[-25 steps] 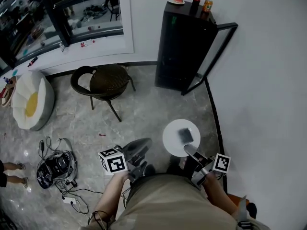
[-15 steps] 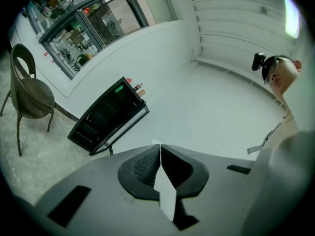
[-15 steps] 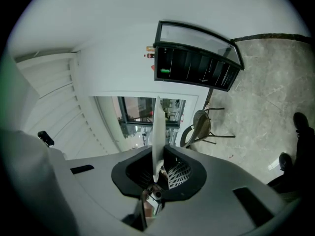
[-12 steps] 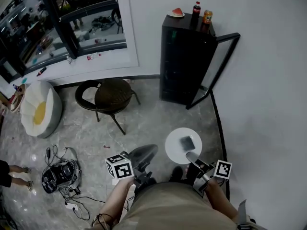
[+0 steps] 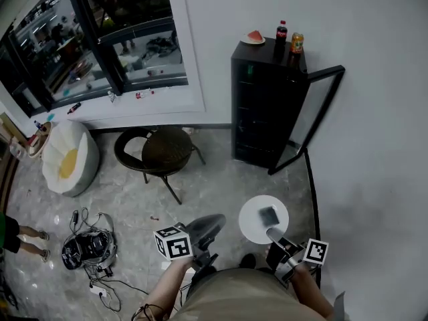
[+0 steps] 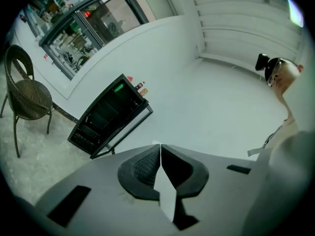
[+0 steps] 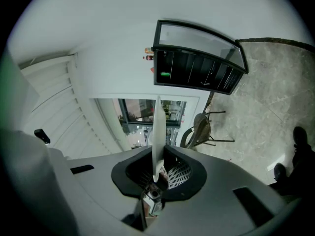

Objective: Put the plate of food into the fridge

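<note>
In the head view my right gripper (image 5: 273,233) is shut on the near rim of a round white plate (image 5: 257,225), held level over the floor. A dark grey block of food (image 5: 269,215) lies on it. The right gripper view has the plate's rim (image 7: 158,127) edge-on between the shut jaws. My left gripper (image 5: 212,221) is shut and holds nothing; its pads (image 6: 147,163) meet. The black fridge (image 5: 267,105) stands ahead against the wall with its glass door (image 5: 314,116) swung open to the right.
On the fridge top sit a watermelon slice on a plate (image 5: 253,37), a cola bottle (image 5: 281,31) and a can (image 5: 296,43). A wicker chair (image 5: 164,149) stands left of the fridge. A white beanbag (image 5: 67,166), floor cables (image 5: 90,249) and a person's legs (image 5: 27,233) lie at the left.
The fridge has slid down and right in the head view, so I have come nearer to it. The plate stays held in my right gripper; the left stays shut.
</note>
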Demonstrator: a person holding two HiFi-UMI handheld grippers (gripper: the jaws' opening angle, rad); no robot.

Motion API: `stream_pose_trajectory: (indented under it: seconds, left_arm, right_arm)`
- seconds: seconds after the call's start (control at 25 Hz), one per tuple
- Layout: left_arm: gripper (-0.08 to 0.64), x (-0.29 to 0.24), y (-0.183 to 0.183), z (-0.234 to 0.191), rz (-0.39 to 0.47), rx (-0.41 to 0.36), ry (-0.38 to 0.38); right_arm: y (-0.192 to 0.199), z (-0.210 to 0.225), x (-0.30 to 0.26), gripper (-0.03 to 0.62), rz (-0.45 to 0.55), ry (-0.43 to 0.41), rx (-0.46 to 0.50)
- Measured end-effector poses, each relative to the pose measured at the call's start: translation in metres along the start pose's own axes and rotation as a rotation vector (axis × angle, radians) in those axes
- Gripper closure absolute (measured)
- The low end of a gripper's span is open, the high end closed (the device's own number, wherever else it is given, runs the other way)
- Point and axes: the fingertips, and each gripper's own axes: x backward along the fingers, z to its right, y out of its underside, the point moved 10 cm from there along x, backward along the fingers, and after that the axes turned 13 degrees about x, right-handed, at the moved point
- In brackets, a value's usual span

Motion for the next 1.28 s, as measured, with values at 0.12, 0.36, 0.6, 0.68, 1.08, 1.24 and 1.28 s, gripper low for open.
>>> stream_pose_trajectory:
  seconds: [0.12, 0.36, 0.6, 0.68, 1.08, 1.24, 1.28]
  left_arm:
    - [0.548, -0.016, 0.003, 0.003, 0.016, 0.008, -0.014]
    - [0.548, -0.044, 0.009, 0.011, 0.031, 0.003, -0.047]
    - [0.548, -0.054, 0.013, 0.017, 0.030, -0.015, -0.065]
    - [0.548, -0.050, 0.012, 0.015, 0.036, -0.021, -0.069]
    - [0.548, -0.062, -0.013, -0.014, 0.032, -0.010, -0.061]
    - [0.548, -0.075, -0.035, -0.027, 0.004, -0.006, -0.019]
    - [0.548, -0.079, -0.043, -0.031, -0.004, -0.005, -0.011]
  right_arm:
    - [-0.019, 0.006, 0.004, 0.551, -0.026, -0.011, 0.015]
    - [-0.045, 0.019, 0.015, 0.551, -0.051, -0.032, 0.014]
    - [-0.055, 0.033, 0.023, 0.551, -0.077, -0.018, 0.013]
    - [-0.056, 0.037, 0.017, 0.551, -0.085, -0.024, 0.023]
    - [-0.074, 0.029, -0.011, 0.551, -0.105, -0.029, 0.030]
    - [-0.081, 0.028, -0.019, 0.551, -0.074, 0.000, 0.033]
    - [-0.082, 0.027, -0.024, 0.551, -0.061, 0.001, 0.029]
